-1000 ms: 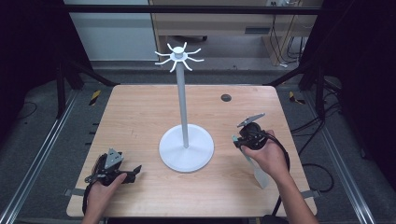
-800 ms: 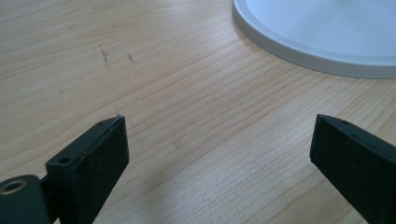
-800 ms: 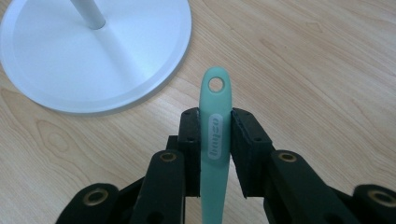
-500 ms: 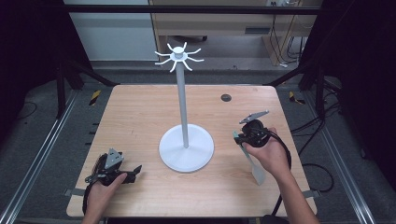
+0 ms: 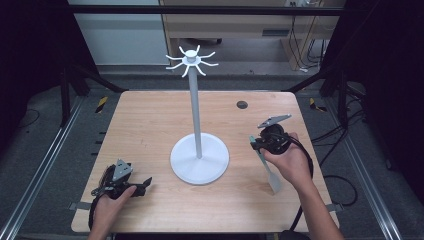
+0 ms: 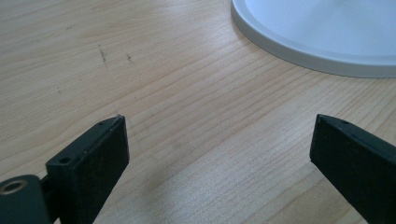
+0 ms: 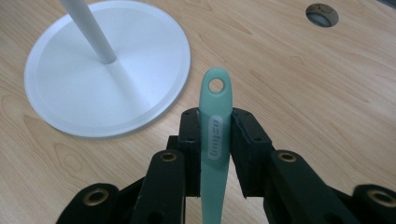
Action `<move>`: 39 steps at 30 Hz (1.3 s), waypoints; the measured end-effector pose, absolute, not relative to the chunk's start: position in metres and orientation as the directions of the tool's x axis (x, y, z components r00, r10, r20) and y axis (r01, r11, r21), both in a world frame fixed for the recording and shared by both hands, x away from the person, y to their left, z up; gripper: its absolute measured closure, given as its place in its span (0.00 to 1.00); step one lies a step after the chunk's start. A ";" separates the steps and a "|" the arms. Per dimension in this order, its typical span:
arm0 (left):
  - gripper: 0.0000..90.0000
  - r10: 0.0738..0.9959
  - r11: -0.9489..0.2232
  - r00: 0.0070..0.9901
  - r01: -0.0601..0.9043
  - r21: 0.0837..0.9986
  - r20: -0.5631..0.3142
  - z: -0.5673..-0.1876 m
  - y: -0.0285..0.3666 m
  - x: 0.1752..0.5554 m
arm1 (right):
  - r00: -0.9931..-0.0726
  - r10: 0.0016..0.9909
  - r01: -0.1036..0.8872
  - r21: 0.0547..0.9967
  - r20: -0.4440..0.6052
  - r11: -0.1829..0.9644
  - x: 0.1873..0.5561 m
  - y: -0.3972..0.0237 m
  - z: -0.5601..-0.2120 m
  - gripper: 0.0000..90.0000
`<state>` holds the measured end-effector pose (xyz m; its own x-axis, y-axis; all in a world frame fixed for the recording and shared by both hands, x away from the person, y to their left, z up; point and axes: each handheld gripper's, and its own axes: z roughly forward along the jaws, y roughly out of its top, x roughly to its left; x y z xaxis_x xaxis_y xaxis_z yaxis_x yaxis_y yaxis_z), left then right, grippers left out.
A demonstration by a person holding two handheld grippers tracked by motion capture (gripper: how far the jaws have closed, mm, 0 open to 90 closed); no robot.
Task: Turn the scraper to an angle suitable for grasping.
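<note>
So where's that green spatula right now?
The green spatula is clamped in the right claw, on the right side of the table in the high view, just right of the white stand, its handle hole pointing toward the stand's base.

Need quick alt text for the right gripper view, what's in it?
The right tool is shut on a pale green spatula handle, its hanging hole poking out past the jaws. Beyond stand the white stand's round base and pole on the wooden table.

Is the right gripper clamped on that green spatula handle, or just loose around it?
Clamped. In the right gripper view, the right gripper has both jaws pressed flat against the green spatula handle, no gap either side.
</note>
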<state>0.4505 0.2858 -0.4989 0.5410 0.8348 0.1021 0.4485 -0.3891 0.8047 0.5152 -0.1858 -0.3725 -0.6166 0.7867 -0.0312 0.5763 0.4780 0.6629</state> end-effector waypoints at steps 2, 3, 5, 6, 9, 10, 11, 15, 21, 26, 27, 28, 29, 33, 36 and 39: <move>0.05 0.835 -0.389 0.541 0.449 0.804 0.102 -0.499 0.286 0.451 | -0.617 0.787 0.572 0.670 -0.030 0.474 0.515 -0.186 -0.370 0.83; 0.05 0.835 -0.389 0.541 0.449 0.804 0.102 -0.499 0.286 0.451 | -0.617 0.786 0.569 0.671 -0.033 0.475 0.515 -0.186 -0.369 0.83; 0.05 0.834 -0.390 0.541 0.448 0.805 0.103 -0.499 0.286 0.451 | -0.615 0.788 0.566 0.678 -0.030 0.468 0.515 -0.186 -0.366 0.83; 0.05 0.835 -0.389 0.541 0.448 0.805 0.103 -0.499 0.286 0.451 | -0.616 0.787 0.562 0.683 -0.031 0.467 0.515 -0.186 -0.365 0.83; 0.05 0.835 -0.389 0.541 0.448 0.805 0.102 -0.499 0.286 0.451 | -0.615 0.788 0.558 0.691 -0.028 0.460 0.515 -0.186 -0.362 0.83; 0.05 0.835 -0.389 0.541 0.448 0.805 0.102 -0.499 0.286 0.451 | -0.617 0.787 0.546 0.702 -0.032 0.456 0.514 -0.186 -0.360 0.83; 0.05 0.835 -0.389 0.541 0.448 0.805 0.102 -0.499 0.286 0.451 | -0.614 0.789 0.545 0.708 -0.028 0.449 0.514 -0.185 -0.359 0.83; 0.05 0.836 -0.387 0.540 0.449 0.805 0.101 -0.499 0.287 0.451 | -0.618 0.785 0.519 0.733 -0.034 0.440 0.513 -0.182 -0.353 0.83; 0.05 0.835 -0.388 0.540 0.449 0.805 0.102 -0.499 0.286 0.451 | -0.623 0.781 0.482 0.771 -0.032 0.416 0.512 -0.178 -0.345 0.83; 0.05 0.836 -0.388 0.540 0.448 0.805 0.101 -0.499 0.287 0.451 | -0.625 0.779 0.453 0.797 -0.037 0.401 0.512 -0.175 -0.339 0.83; 0.05 0.835 -0.388 0.540 0.449 0.805 0.101 -0.499 0.287 0.451 | -0.626 0.779 0.446 0.802 -0.037 0.398 0.512 -0.174 -0.337 0.83; 0.05 0.835 -0.388 0.540 0.449 0.805 0.101 -0.499 0.287 0.451 | -0.626 0.779 0.445 0.804 -0.035 0.394 0.511 -0.173 -0.336 0.83; 0.05 0.835 -0.388 0.541 0.449 0.805 0.101 -0.499 0.287 0.451 | -0.627 0.778 0.437 0.809 -0.038 0.392 0.511 -0.172 -0.335 0.83; 0.05 0.835 -0.388 0.541 0.449 0.805 0.101 -0.499 0.287 0.451 | -0.634 0.773 0.425 0.819 -0.035 0.386 0.512 -0.169 -0.331 0.83; 0.05 0.836 -0.387 0.540 0.450 0.805 0.100 -0.499 0.287 0.451 | -0.635 0.772 0.419 0.824 -0.036 0.382 0.512 -0.167 -0.329 0.83; 0.05 0.836 -0.386 0.539 0.449 0.806 0.100 -0.499 0.287 0.451 | -0.640 0.767 0.405 0.831 -0.040 0.381 0.512 -0.165 -0.325 0.83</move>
